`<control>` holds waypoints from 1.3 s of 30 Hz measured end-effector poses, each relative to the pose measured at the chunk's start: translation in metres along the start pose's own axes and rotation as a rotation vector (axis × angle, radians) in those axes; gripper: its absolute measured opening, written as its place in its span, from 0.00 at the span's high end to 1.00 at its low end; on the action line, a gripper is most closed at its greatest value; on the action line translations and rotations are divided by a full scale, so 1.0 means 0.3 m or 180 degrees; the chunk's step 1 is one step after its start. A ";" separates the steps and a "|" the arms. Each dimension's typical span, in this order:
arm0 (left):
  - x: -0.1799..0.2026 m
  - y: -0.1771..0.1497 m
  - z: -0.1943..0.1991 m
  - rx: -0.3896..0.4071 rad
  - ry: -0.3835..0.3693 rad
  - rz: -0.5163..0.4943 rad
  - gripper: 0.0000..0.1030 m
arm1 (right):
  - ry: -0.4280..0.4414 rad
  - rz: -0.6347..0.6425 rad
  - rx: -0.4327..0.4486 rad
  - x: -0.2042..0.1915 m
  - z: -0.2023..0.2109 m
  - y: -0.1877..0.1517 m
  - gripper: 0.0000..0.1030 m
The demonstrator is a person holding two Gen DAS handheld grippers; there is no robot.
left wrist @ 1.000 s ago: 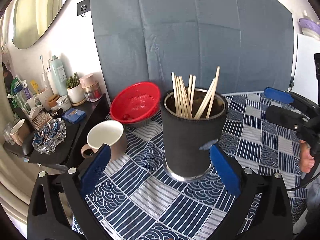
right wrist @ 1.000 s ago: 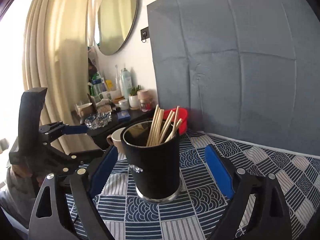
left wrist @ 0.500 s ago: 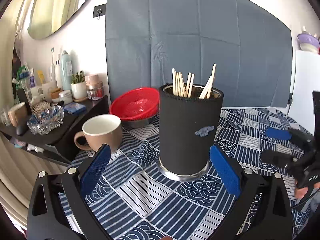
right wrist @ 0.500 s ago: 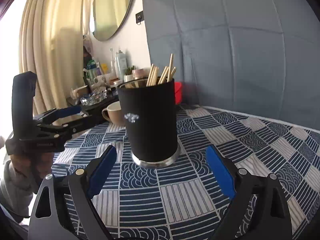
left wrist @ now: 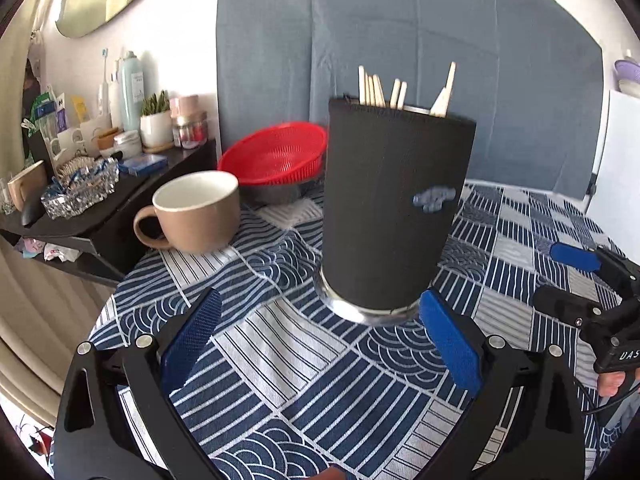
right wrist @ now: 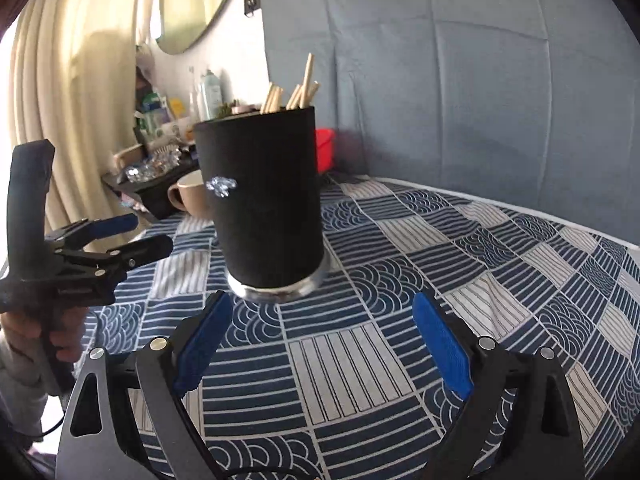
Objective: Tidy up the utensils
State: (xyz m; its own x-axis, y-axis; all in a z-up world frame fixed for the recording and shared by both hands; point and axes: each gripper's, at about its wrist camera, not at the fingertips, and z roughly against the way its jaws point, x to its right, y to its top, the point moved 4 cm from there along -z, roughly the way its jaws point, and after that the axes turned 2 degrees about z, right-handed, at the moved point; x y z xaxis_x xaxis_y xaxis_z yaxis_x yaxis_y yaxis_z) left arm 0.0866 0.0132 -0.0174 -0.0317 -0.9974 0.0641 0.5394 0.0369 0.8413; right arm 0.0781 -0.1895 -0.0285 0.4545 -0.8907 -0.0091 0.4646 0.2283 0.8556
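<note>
Here the black holder (left wrist: 394, 208) stands upright on the patterned table (left wrist: 304, 364), just ahead of the left gripper (left wrist: 320, 336), whose jaws are spread wide and empty. Its base sits between and slightly beyond the blue fingertips (left wrist: 448, 340). The right gripper (right wrist: 320, 336) is also released, with the holder ahead toward its left finger. Wooden chopsticks (left wrist: 384, 90) stick up from the holder, leaning a little. A beige mug (left wrist: 196, 210) stands near.
</note>
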 end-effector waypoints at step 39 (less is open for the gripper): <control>0.011 -0.009 -0.032 -0.0141 0.0306 -0.0097 0.06 | -0.0078 -0.0063 -0.0073 0.010 -0.018 -0.012 0.08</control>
State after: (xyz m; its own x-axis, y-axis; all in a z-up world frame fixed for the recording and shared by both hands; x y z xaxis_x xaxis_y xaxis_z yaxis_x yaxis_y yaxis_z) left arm 0.0931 0.0093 -0.0247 0.0309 -0.9994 -0.0148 0.5762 0.0057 0.8173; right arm 0.0820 -0.1908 -0.0344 0.4264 -0.9044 -0.0131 0.4909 0.2192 0.8432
